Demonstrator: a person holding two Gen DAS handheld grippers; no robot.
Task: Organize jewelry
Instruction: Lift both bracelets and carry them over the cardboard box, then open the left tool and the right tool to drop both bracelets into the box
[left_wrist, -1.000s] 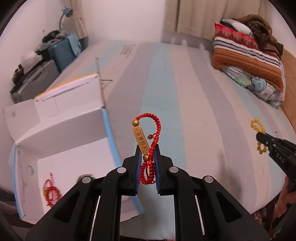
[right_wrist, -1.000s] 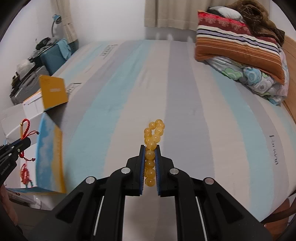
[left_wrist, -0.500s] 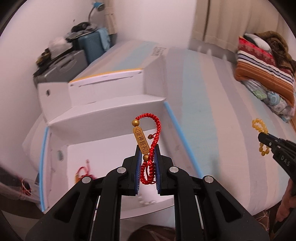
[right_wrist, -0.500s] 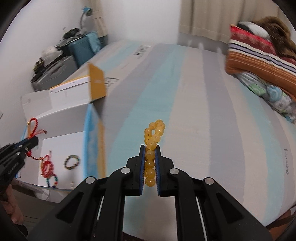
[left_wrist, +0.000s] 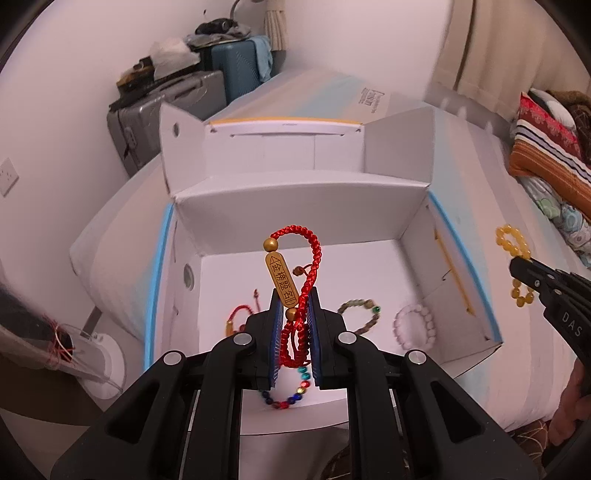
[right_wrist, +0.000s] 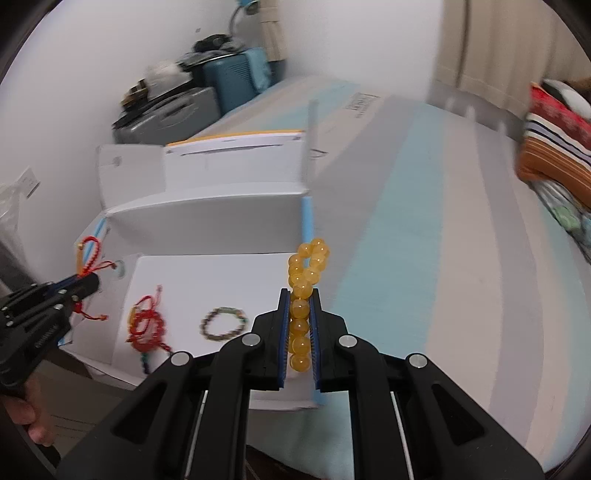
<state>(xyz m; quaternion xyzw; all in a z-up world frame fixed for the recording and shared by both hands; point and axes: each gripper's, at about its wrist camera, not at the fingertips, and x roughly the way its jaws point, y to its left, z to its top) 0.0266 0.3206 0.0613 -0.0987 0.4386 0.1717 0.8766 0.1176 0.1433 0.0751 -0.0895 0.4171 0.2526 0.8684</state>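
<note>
Left claw (left_wrist: 293, 295) clenched on red braided cord bracelet (left_wrist: 300, 280) with gold tag, loop standing above tips, over open white cardboard box (left_wrist: 299, 201) on bed (right_wrist: 461, 258). Right claw (right_wrist: 300, 295) clenched on yellow bead bracelet (right_wrist: 304, 273), beads stacked between pads, just beside box's right blue-edged wall. Box floor: pale pink bead bracelet (left_wrist: 413, 326), mottled green-brown bead bracelet (right_wrist: 223, 323), multicolour bead bracelet (left_wrist: 291, 391), red knotted piece (right_wrist: 147, 326), possibly two items tangled; blurred.
</note>
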